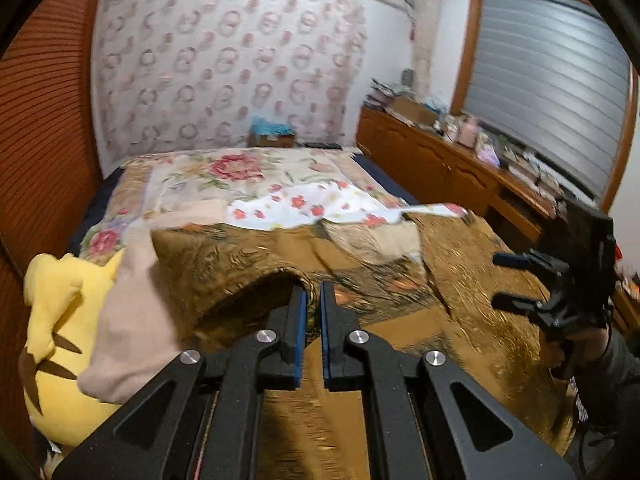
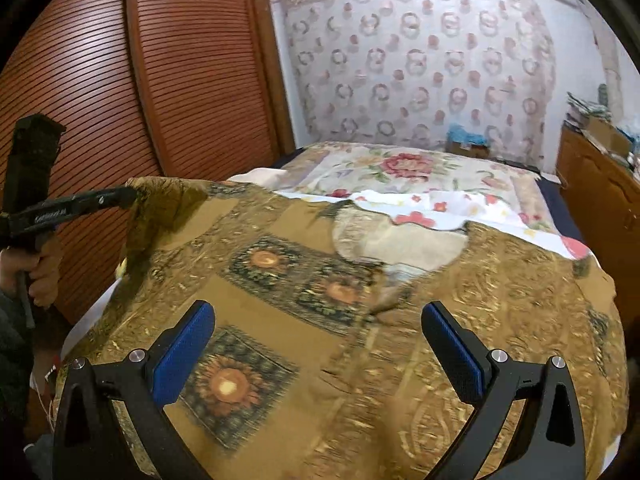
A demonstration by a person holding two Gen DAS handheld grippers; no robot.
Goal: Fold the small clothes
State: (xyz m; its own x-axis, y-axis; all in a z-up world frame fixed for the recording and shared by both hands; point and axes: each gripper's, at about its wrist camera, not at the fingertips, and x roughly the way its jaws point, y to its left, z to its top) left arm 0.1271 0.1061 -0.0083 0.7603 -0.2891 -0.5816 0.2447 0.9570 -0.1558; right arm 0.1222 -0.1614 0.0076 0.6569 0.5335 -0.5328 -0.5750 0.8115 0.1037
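Observation:
A golden-brown patterned garment [image 1: 472, 280] [image 2: 304, 280] lies spread over the near half of the bed. My left gripper [image 1: 314, 294] is shut on its left edge and holds that edge raised in a fold. The right wrist view shows the same left gripper [image 2: 130, 197] at the far left, with the pinched corner hanging from it. My right gripper [image 2: 319, 312] hovers open over the middle of the garment with nothing between its blue pads [image 2: 184, 356]. It also appears as an open right gripper [image 1: 500, 280] at the right of the left wrist view.
A white floral cloth [image 1: 304, 204] [image 2: 432, 210] lies beyond the garment on the flowered bedspread [image 1: 224, 172]. A beige cloth [image 1: 132, 320] and a yellow plush toy [image 1: 52, 320] sit at the left. A cluttered wooden dresser [image 1: 440, 160] runs along the right, louvred wardrobe doors [image 2: 120, 80] along the left.

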